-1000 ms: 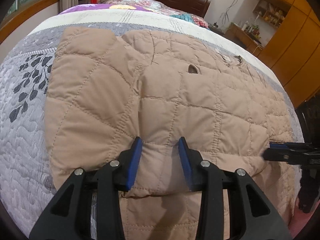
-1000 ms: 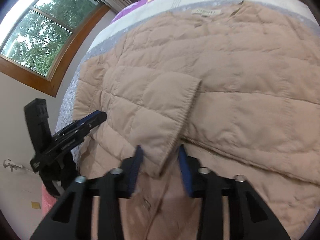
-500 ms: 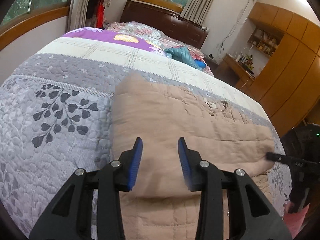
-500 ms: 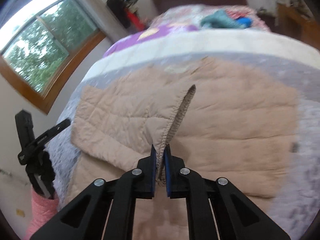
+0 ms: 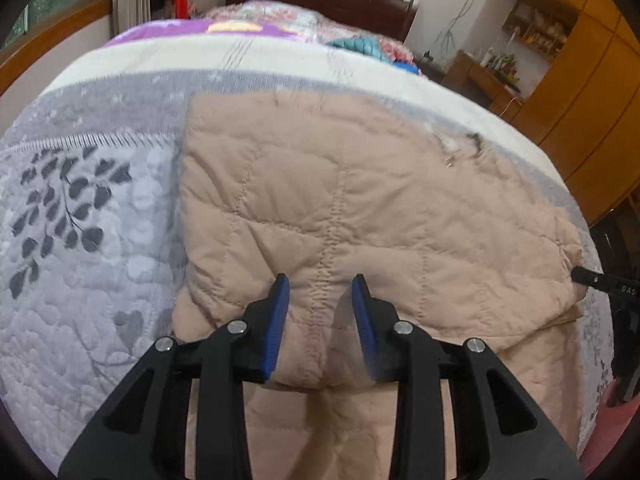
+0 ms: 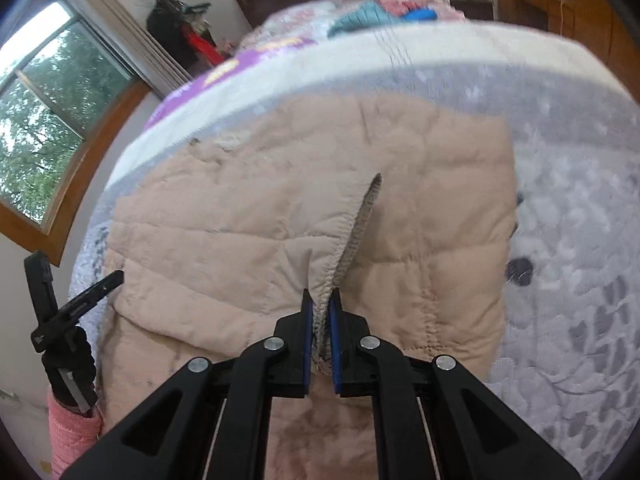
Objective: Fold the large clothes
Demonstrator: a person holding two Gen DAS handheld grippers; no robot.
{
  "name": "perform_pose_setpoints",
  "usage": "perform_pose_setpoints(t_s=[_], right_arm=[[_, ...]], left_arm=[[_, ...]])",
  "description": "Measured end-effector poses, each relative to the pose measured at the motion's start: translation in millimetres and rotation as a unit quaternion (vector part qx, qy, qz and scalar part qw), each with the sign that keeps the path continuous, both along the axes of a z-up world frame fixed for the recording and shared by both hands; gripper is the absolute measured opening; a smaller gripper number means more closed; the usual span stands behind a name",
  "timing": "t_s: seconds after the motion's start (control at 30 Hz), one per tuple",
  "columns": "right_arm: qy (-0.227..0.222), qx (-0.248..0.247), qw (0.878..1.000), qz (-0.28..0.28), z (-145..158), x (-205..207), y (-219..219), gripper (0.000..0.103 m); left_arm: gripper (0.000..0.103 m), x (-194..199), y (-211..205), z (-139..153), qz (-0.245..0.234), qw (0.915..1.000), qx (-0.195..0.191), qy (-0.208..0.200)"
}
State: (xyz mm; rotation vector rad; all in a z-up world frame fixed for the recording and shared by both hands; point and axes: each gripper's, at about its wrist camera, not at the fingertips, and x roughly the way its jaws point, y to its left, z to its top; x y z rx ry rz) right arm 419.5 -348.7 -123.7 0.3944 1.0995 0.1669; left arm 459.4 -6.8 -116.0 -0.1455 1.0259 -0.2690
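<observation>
A beige quilted jacket point(image 5: 340, 208) is lying spread on the grey bedcover point(image 5: 80, 240) of a bed. The left gripper point(image 5: 320, 300) is hanging just above the jacket's near folded edge with its fingers spread apart, and the padded cloth is showing between them. The right gripper point(image 6: 320, 304) is pinching the ribbed cuff point(image 6: 356, 236) of a sleeve; its fingers are pressed together on it. This sleeve is lying across the jacket body, directly ahead of the right gripper.
</observation>
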Motion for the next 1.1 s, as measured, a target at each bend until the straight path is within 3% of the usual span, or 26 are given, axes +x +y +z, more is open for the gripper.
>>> perform_pose_setpoints(t_s=[0.1, 0.2, 0.27, 0.4, 0.53, 0.67, 0.83, 0.93, 1.1], right_arm=[[0.014, 0.015, 1.000, 0.001, -21, 7, -3, 0.009], [0.012, 0.013, 1.000, 0.004, -20, 1, -3, 0.012], [0.000, -0.005, 1.000, 0.001, -8, -7, -2, 0.018], [-0.052, -0.053, 0.997, -0.029, 28, -31, -5, 0.019], [-0.068, -0.049, 0.996, 0.014, 43, -39, 18, 0.019], [-0.048, -0.042, 0.997, 0.044, 28, -31, 40, 0.019], [-0.009, -0.042, 0.999, 0.033, -7, -14, 40, 0.016], [0.002, -0.015, 1.000, 0.028, -25, -7, 34, 0.015], [-0.012, -0.010, 0.999, 0.030, -14, -16, 32, 0.019]], left_arm=[[0.031, 2, 0, -5, 0.000, 1.0000, -0.001, 0.001], [0.031, 0, -4, -4, -0.001, 0.9999, 0.010, -0.003], [0.031, -4, -7, 2, 0.002, 0.9997, 0.021, -0.009], [0.031, -18, -12, 26, 0.001, 0.9991, 0.008, -0.041], [0.032, -31, -34, 40, -0.030, 0.9978, 0.013, -0.058], [0.032, -33, -58, 33, -0.056, 0.9967, 0.027, -0.051], [0.032, -22, -62, 7, -0.056, 0.9974, 0.038, -0.024], [0.034, -16, -61, -5, -0.060, 0.9973, 0.038, -0.018], [0.032, -16, -58, 0, -0.050, 0.9981, 0.035, -0.013]])
